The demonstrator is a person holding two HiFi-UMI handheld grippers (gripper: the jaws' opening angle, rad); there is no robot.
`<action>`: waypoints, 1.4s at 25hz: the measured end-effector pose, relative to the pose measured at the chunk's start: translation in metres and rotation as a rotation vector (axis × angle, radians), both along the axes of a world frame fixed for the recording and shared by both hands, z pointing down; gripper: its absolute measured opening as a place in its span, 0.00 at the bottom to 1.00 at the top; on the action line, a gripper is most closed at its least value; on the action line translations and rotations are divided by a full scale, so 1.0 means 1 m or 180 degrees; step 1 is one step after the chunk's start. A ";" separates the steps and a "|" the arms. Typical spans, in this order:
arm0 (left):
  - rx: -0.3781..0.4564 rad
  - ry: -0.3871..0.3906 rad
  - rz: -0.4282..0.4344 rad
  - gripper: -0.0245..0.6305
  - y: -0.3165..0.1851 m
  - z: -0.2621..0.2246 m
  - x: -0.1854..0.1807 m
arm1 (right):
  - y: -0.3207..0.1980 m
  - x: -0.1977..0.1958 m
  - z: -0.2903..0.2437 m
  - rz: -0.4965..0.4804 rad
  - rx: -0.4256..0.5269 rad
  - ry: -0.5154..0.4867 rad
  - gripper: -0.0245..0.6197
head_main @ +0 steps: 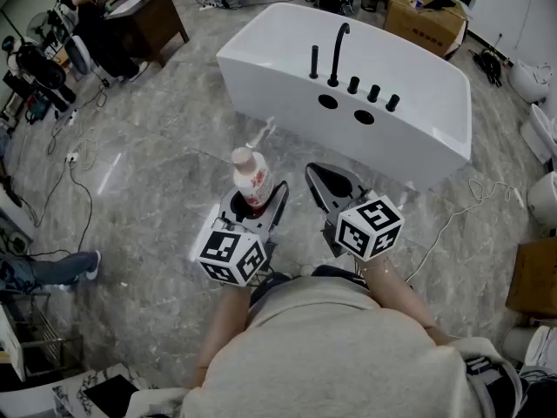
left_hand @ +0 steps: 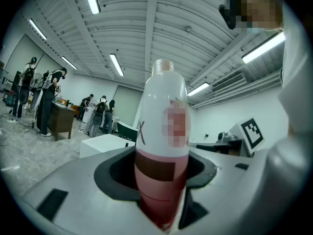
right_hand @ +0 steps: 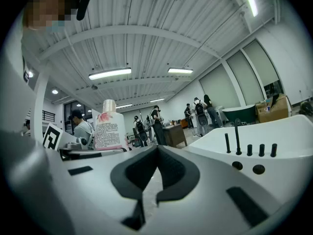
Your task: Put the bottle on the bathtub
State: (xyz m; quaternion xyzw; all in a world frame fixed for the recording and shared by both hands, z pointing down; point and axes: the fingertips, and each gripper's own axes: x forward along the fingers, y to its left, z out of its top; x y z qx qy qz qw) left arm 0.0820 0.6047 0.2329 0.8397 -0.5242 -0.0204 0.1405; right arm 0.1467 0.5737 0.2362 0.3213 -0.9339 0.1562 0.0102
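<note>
My left gripper is shut on a white bottle with a pale cap and a red lower part, and holds it upright over the marble floor. In the left gripper view the bottle stands between the jaws of the left gripper. A white bathtub with a black faucet and black knobs on its near rim lies just ahead. My right gripper is beside the bottle, shut and holding nothing. The right gripper view has the right gripper, the bottle at left and the bathtub at right.
Cables trail over the floor at left and right. A dark desk with people around it stands at the back left. Cardboard boxes sit behind the tub. White toilets and a wooden crate line the right side.
</note>
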 end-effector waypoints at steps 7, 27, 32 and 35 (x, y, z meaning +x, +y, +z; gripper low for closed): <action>-0.0019 0.0026 -0.0011 0.40 0.002 0.004 -0.004 | 0.004 -0.001 0.017 0.0021 -0.0160 0.0034 0.04; -0.0193 0.0168 -0.0123 0.40 -0.004 0.034 0.018 | -0.009 0.032 0.043 -0.0045 -0.0474 -0.0126 0.04; -0.0150 0.0166 -0.0169 0.40 -0.012 0.031 0.018 | -0.028 0.038 0.038 -0.0003 -0.0486 -0.0224 0.04; -0.0167 0.0137 -0.0144 0.40 -0.019 0.033 0.012 | -0.032 0.030 0.046 -0.0057 -0.0545 -0.0216 0.04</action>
